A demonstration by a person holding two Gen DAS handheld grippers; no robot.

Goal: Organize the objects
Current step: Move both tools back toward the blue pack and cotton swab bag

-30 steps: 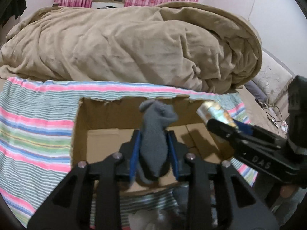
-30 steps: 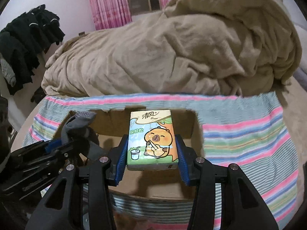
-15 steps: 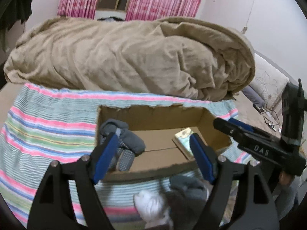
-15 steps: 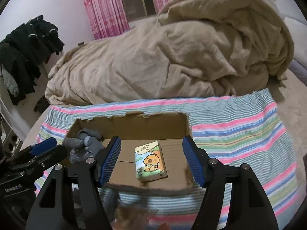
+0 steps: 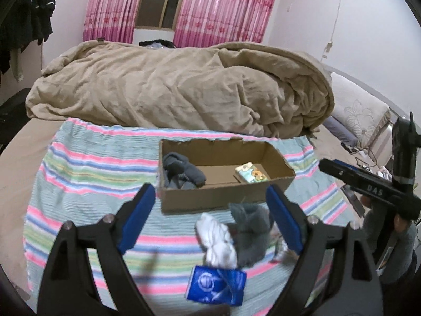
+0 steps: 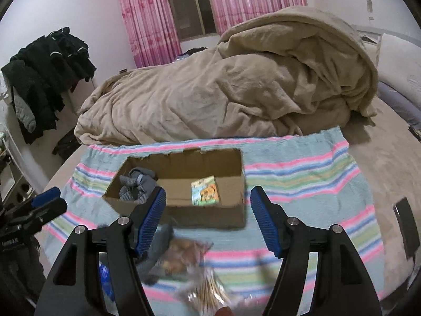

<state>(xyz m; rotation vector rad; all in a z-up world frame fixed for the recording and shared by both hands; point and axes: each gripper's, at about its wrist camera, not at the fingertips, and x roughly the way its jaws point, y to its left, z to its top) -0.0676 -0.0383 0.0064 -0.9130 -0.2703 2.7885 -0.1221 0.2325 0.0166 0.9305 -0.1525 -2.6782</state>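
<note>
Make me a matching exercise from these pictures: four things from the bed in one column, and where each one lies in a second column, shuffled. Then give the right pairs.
Things:
1. grey sock
2. cartoon tissue pack
3. blue tissue pack
4. white sock

Places:
A. on the striped blanket, nearest the camera in the left wrist view
B. inside the cardboard box, at its right end
C. on the striped blanket, in front of the box, beside a loose grey sock
D. inside the cardboard box, at its left end

Pairs: 1-D, 2-B, 3-A, 4-C
</note>
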